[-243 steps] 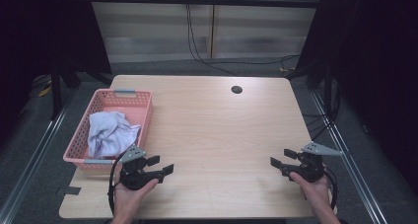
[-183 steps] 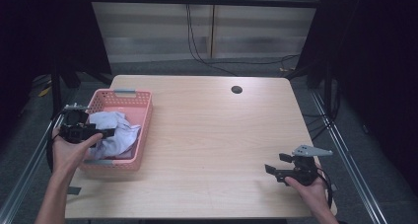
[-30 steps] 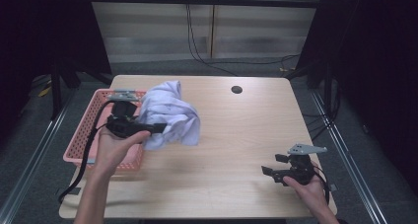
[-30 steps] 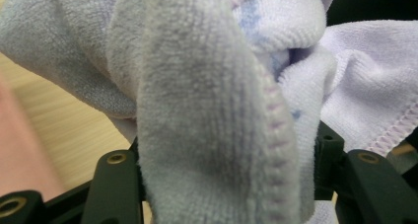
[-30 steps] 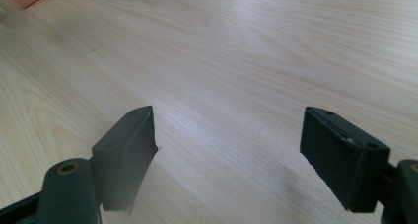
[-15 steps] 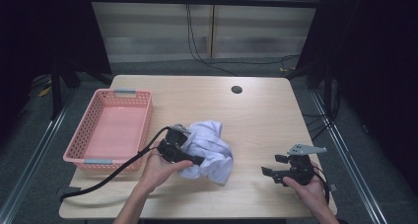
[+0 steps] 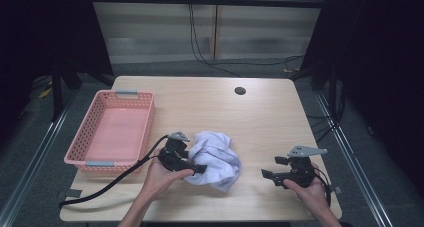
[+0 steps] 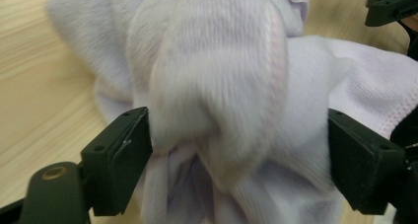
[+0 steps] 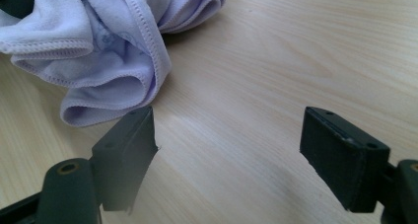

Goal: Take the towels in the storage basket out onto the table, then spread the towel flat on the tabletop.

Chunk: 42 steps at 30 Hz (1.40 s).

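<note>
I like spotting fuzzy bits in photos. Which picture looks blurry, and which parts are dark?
In the left gripper view, the bunched cloth is soft and smeared, with no crisp stitching. In the right gripper view, the cloth's hem and the table grain are sharp, though the near jaws look a little soft. In the high view, the table is evenly lit while the room around it is nearly black.

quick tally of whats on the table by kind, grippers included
Pink plastic mesh basket: 1
Crumpled pale lilac cloth: 1
Black hand-held grippers: 2, the left gripper and the right gripper
Total: 4
</note>
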Each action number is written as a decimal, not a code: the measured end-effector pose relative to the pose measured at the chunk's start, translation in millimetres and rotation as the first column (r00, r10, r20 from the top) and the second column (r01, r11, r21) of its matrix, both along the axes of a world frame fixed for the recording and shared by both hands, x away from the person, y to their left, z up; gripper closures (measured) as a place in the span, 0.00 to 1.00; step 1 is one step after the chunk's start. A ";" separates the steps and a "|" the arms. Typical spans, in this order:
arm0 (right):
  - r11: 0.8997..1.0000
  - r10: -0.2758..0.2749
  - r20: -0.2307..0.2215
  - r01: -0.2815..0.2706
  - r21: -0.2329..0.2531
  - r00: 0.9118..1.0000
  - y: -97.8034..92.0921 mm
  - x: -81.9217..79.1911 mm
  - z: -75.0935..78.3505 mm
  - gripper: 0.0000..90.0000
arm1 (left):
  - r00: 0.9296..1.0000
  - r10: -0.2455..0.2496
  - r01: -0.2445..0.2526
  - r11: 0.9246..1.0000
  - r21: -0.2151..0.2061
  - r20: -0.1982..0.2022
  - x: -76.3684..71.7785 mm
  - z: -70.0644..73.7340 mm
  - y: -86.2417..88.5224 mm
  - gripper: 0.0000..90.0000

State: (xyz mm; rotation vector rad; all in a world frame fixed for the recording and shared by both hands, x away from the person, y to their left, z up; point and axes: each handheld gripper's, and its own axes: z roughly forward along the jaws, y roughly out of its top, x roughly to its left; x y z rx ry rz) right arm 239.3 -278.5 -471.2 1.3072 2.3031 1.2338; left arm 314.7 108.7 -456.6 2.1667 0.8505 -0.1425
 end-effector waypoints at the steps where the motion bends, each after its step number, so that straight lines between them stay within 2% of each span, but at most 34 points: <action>1: 1.000 0.008 0.004 -0.008 0.000 1.000 1.5 0.6 1.3 0.24 | 1.000 0.013 -0.013 1.000 -0.002 0.013 -3.3 3.1 3.8 0.20; 2: 1.000 0.014 0.008 -0.014 -0.003 1.000 3.8 1.1 3.1 0.25 | 0.999 0.016 -0.015 1.000 -0.003 0.034 -6.9 6.8 7.7 0.20; 6: 0.998 0.063 0.008 -0.063 -0.001 0.998 15.0 4.2 7.9 0.29 | 0.997 0.044 -0.043 0.999 -0.017 0.056 -20.6 18.2 19.2 0.23; 8: 0.996 0.088 0.015 -0.087 -0.008 0.996 20.5 5.4 9.6 0.33 | 0.996 0.044 -0.042 0.999 -0.034 0.076 -30.4 21.3 24.1 0.29; 10: 0.994 0.111 0.028 -0.111 -0.009 0.993 27.0 8.2 13.2 0.37 | 0.994 0.067 -0.063 0.997 -0.051 0.088 -39.4 23.0 28.6 0.36; 12: 0.990 0.138 0.043 -0.138 0.004 0.990 34.9 14.4 18.1 0.48 | 0.990 0.086 -0.079 0.995 -0.066 0.111 -49.5 24.4 33.0 0.46; 13: 0.989 0.149 0.051 -0.149 0.007 0.988 38.1 16.8 19.7 0.49 | 0.988 0.099 -0.092 0.994 -0.066 0.120 -55.1 24.6 34.9 0.49; 14: 0.987 0.161 0.061 -0.163 0.015 0.985 43.7 21.3 22.0 0.54 | 0.988 0.095 -0.081 0.991 -0.109 0.123 -59.1 23.8 36.5 0.58; 15: 0.985 0.170 0.066 -0.171 0.014 0.983 48.1 25.1 23.6 0.59 | 0.991 0.075 -0.059 0.988 -0.144 0.107 -60.0 22.1 37.2 0.61; 16: 0.984 0.174 0.072 -0.175 0.017 0.982 51.8 28.1 24.3 0.61 | 0.995 0.053 -0.039 0.987 -0.153 0.088 -59.2 18.8 34.9 0.63; 17: 0.982 0.182 0.076 -0.185 0.027 0.980 58.4 33.2 25.0 0.63 | 0.994 0.050 -0.038 0.991 -0.130 0.098 -57.9 16.1 29.5 0.64; 18: 0.980 0.193 0.077 -0.195 0.030 0.978 64.3 37.8 25.1 0.63 | 0.993 0.036 -0.025 0.995 -0.098 0.113 -55.8 13.8 23.8 0.62; 20: 0.977 0.209 0.077 -0.211 0.021 0.975 76.2 45.7 25.4 0.61 | 0.992 0.033 -0.022 0.996 -0.087 0.122 -49.3 9.3 11.8 0.55; 22: 0.975 0.218 0.084 -0.221 0.023 0.972 90.1 55.3 25.5 0.53 | 0.991 0.044 -0.032 0.995 -0.094 0.127 -43.2 6.7 3.2 0.45; 23: 0.974 0.220 0.085 -0.223 0.031 0.972 93.8 58.4 25.1 0.50 | 0.990 0.035 -0.024 0.997 -0.078 0.137 -39.3 5.4 -2.8 0.44; 25: 0.971 0.229 0.077 -0.233 0.046 0.970 103.5 67.3 23.2 0.40 | 0.992 0.033 -0.022 0.995 -0.093 0.121 -35.0 3.7 -10.9 0.41; 26: 0.972 0.229 0.070 -0.232 0.043 0.971 107.8 70.6 22.4 0.36 | 0.990 0.041 -0.030 0.996 -0.085 0.133 -34.0 3.5 -14.6 0.41; 28: 0.968 0.245 0.065 -0.248 0.036 0.967 113.1 75.4 20.4 0.35 | 0.986 0.054 -0.046 0.997 -0.056 0.158 -31.0 -0.1 -21.3 0.47; 31: 0.969 0.243 0.052 -0.244 0.029 0.969 118.7 80.3 15.2 0.37 | 0.989 0.040 -0.033 0.998 -0.048 0.142 -28.1 -7.0 -24.4 0.61; 32: 0.969 0.245 0.045 -0.246 0.022 0.968 119.6 81.5 13.3 0.44 | 0.989 0.029 -0.025 0.999 -0.028 0.148 -28.4 -9.4 -26.0 0.67; 33: 0.968 0.250 0.037 -0.251 0.021 0.967 120.0 82.8 11.0 0.57 | 0.988 0.023 -0.019 0.999 -0.027 0.151 -28.3 -11.1 -26.5 0.75; 36: 0.972 0.230 0.031 -0.231 0.038 0.973 117.9 85.4 8.6 0.78 | 0.990 0.029 -0.019 0.997 -0.076 0.136 -26.6 -11.2 -19.4 0.85; 37: 0.978 0.200 0.040 -0.202 0.052 0.979 115.0 85.1 11.6 0.85 | 0.989 0.035 -0.021 0.995 -0.094 0.146 -27.4 -7.9 -15.9 0.87; 38: 0.980 0.182 0.053 -0.186 0.067 0.982 111.3 85.3 14.8 0.87 | 0.988 0.050 -0.031 0.992 -0.126 0.149 -28.5 -2.9 -11.4 0.88; 39: 0.982 0.166 0.062 -0.171 0.086 0.984 105.7 86.2 19.9 0.87 | 0.988 0.054 -0.033 0.989 -0.143 0.146 -28.6 0.2 -8.5 0.88; 41: 0.988 0.120 0.078 -0.127 0.091 0.990 94.7 88.9 29.0 0.89 | 0.981 0.080 -0.051 0.985 -0.166 0.177 -31.3 10.6 -1.6 0.90; 42: 0.989 0.105 0.079 -0.113 0.097 0.991 89.6 90.4 32.4 0.89 | 0.981 0.078 -0.046 0.983 -0.180 0.176 -31.9 14.6 1.2 0.90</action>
